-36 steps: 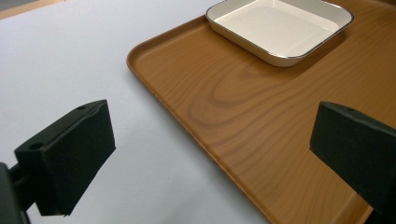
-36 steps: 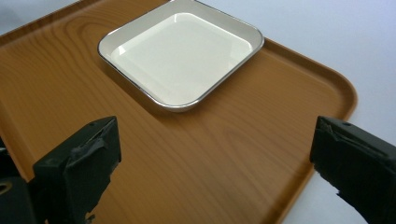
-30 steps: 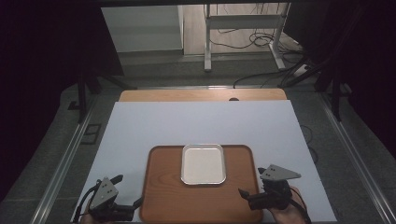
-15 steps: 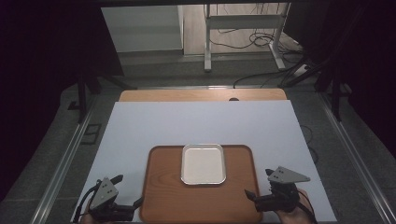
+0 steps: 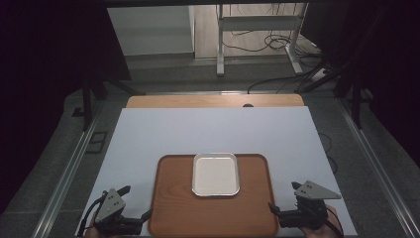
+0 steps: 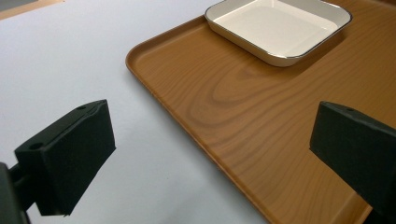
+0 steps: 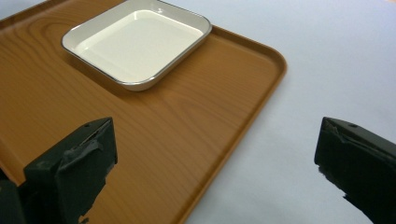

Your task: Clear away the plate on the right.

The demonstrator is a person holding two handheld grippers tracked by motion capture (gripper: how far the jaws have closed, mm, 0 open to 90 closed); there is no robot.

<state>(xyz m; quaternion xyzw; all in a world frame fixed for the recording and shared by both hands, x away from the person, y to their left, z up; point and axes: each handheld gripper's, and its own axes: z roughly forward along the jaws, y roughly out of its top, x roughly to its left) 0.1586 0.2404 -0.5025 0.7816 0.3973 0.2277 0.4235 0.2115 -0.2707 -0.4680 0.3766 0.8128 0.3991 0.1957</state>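
On the near half of the white tabletop (image 5: 208,129) lies a brown wood-grain rectangular tray with rounded corners and a low raised rim (image 5: 173,208). Its long sides run left to right across the table. A shallow white square enamel dish with a thin dark rim (image 5: 216,174) sits on the tray's far central part, flat, its inside bare. The dish touches the tray floor and stands clear of the tray rim on all sides.

Left gripper (image 5: 132,204): beside the tray's near left corner, held low over the table. Left gripper view: jaws wide apart, nothing between them; one black pad (image 6: 70,154) over the white tabletop, the other over the tray floor, so the tray's left rim runs between them. The dish lies farther off at upper right.

Right gripper (image 5: 282,199): beside the tray's near right corner. Right gripper view: jaws likewise wide apart and holding nothing; one pad (image 7: 74,168) over the tray floor, the other over the tabletop, the tray's right rim between them.

Beyond the white top, a strip of bare wooden table edge (image 5: 198,101) shows at the far side; grey floor and cables (image 5: 267,44) lie past it.
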